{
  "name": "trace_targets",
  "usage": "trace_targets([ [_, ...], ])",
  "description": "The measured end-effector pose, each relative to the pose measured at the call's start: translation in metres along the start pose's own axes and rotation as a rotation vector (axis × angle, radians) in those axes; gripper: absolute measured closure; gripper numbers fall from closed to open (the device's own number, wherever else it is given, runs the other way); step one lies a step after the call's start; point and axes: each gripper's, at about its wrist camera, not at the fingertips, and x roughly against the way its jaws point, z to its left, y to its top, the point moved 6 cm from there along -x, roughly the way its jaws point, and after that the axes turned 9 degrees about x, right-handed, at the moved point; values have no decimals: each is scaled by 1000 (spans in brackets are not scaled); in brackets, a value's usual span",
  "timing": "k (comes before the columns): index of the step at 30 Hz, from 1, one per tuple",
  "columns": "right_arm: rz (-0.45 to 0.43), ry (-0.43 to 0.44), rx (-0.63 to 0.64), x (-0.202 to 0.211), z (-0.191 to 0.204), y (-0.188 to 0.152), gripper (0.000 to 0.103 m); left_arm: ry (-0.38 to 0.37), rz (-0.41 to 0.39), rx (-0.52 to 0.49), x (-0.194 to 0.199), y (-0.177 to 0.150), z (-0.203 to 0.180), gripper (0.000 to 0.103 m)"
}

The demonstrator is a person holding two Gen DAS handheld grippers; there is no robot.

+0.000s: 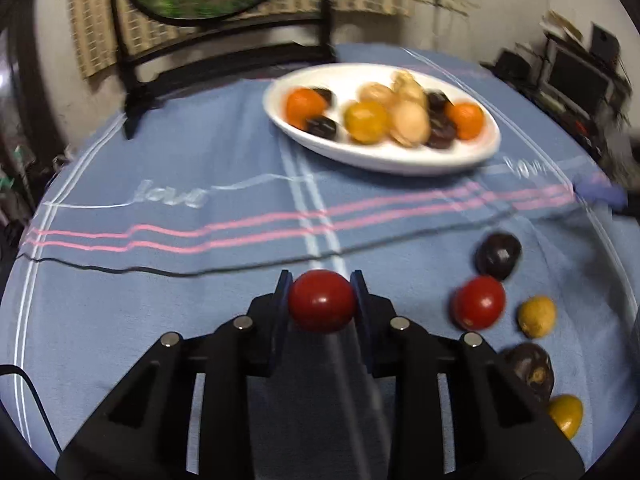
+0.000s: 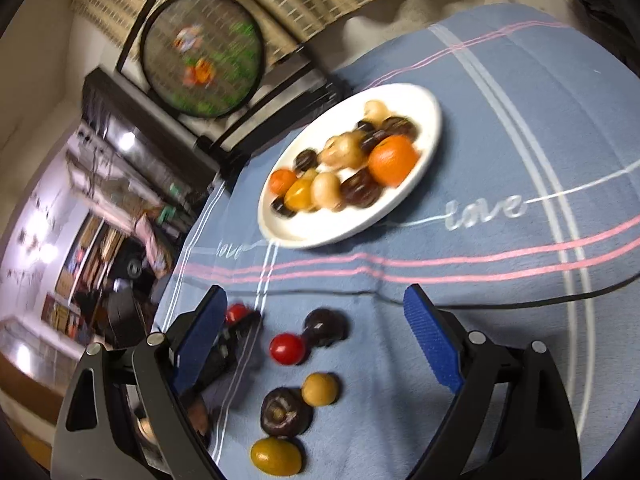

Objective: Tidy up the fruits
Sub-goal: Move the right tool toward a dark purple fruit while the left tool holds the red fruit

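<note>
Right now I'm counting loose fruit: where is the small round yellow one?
The yellow fruit lies on the blue cloth between the open right gripper fingers, just below the red tomato and beside a dark fruit.

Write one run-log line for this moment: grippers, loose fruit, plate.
left gripper: shut on red tomato | right gripper: open over loose fruit | plate: part filled

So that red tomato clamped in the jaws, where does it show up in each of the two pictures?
Left wrist view: red tomato lower centre, pinched between the jaws.
Right wrist view: same tomato lower left, partly hidden behind the blue finger.
Shared landmark: the white plate of fruit.
</note>
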Motion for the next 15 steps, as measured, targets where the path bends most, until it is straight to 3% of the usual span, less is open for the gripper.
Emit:
trace_targets([
  [4,93,64,94,-21,25,-15,37,12,-12,97,3,9,23,73],
  [9,153,14,120,-42,23,-27,52,8,-10,88,4,9,19,73],
  [15,157,-64,141,-48,14,-27,53,6,-10,78,4,8,17,73],
])
